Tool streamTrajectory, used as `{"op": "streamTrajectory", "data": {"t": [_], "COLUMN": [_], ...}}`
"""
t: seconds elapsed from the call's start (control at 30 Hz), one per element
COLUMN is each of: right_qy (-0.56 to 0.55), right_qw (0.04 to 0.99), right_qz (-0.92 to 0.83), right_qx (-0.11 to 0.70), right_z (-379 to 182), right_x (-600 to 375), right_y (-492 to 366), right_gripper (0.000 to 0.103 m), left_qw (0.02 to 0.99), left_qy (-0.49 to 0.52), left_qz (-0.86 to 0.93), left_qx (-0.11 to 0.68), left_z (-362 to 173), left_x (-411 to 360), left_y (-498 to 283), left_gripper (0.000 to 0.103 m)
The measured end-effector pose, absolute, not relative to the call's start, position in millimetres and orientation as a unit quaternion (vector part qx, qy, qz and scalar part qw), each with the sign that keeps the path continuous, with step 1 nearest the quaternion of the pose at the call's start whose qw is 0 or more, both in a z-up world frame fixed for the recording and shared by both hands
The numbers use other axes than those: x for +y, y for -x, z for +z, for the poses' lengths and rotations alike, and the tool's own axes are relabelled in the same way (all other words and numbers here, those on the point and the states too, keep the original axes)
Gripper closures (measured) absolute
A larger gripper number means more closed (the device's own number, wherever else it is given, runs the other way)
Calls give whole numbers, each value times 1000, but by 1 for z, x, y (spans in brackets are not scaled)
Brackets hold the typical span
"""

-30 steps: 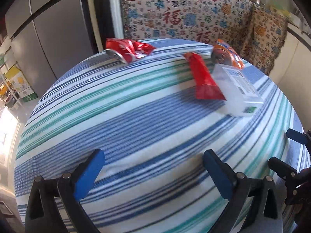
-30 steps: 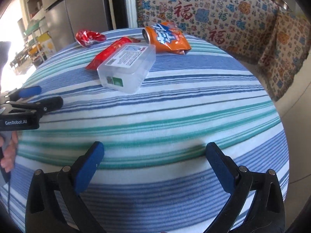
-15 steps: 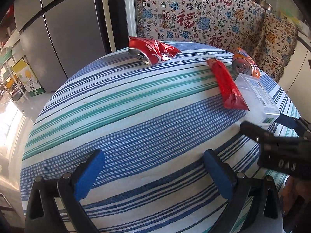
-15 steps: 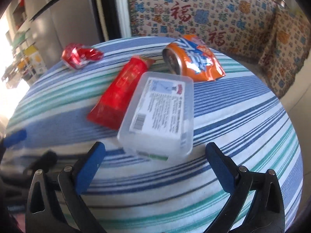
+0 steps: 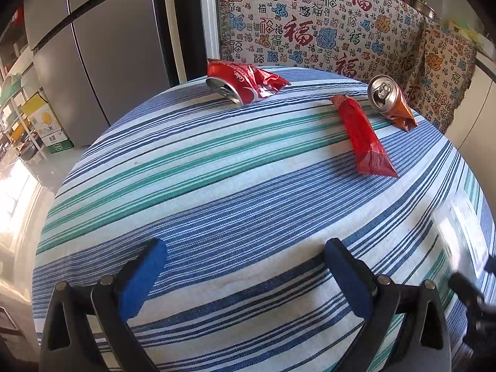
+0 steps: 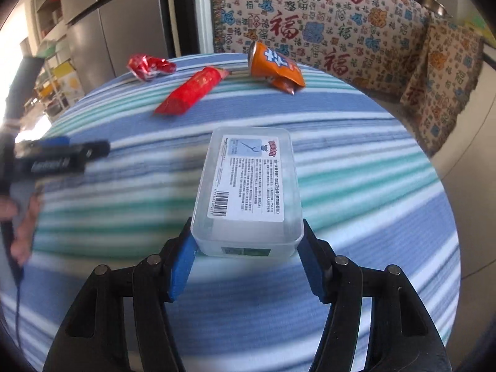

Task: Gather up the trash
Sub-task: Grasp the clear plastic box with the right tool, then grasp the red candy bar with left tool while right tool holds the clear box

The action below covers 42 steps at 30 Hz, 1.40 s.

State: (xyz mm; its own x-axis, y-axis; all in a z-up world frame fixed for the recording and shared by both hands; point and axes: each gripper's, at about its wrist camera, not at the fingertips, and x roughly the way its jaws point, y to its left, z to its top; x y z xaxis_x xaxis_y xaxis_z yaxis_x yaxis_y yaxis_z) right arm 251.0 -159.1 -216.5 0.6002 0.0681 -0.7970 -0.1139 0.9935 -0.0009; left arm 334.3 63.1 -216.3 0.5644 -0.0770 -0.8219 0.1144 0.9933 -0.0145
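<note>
Ahead of the blue-padded black right gripper (image 6: 248, 263), a clear white-labelled plastic box (image 6: 248, 186) is showing against the blue, teal and white striped tablecloth (image 6: 356, 142), with a red wrapper (image 6: 192, 91), an orange can (image 6: 272, 65) and a crushed red can (image 6: 148, 66) glinting beyond.

striped tablecloth (image 5: 217, 186) | patterned throw (image 5: 325, 31) behind | grey fridge (image 5: 108, 46) left | cardboard box (image 5: 46, 124) on floor

The right gripper (image 6: 248, 255) has closed its blue-padded jaws onto the near end of the clear rectangular plastic box (image 6: 249, 190), which has left the red foil snack wrapper (image 6: 193, 91) and now lies apart from it.
</note>
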Motion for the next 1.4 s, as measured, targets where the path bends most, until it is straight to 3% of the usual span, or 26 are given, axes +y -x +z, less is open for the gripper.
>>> {"op": "streamTrajectory", "data": {"t": [0.63, 0.9, 1.27, 1.3, 1.37, 1.4], "right_qy": [8, 10, 10, 10, 10, 9], "right_qw": [896, 896, 897, 897, 897, 897], "right_qz": [36, 33, 32, 32, 32, 32], "right_qx": [443, 442, 441, 441, 441, 441], "right_z": [-217, -217, -217, -217, -217, -217], "right_x": [-169, -166, -166, -166, -166, -166], "right_y": [-225, -224, -223, -223, -223, -223], "right_gripper": [39, 39, 39, 39, 39, 39], "left_qw": [885, 897, 881, 883, 884, 883], "left_qy": [-11, 87, -14, -22, -32, -41], "left_qz": [-44, -116, -156, -148, -144, -145], "left_qx": [463, 418, 446, 445, 443, 445], "left_z": [-217, -187, -197, -201, -206, -209], "left_x": [67, 66, -30, -34, -36, -39], "left_y": [-323, -323, -405, -409, -410, -411], "left_gripper": [0, 0, 1, 3, 23, 50]}}
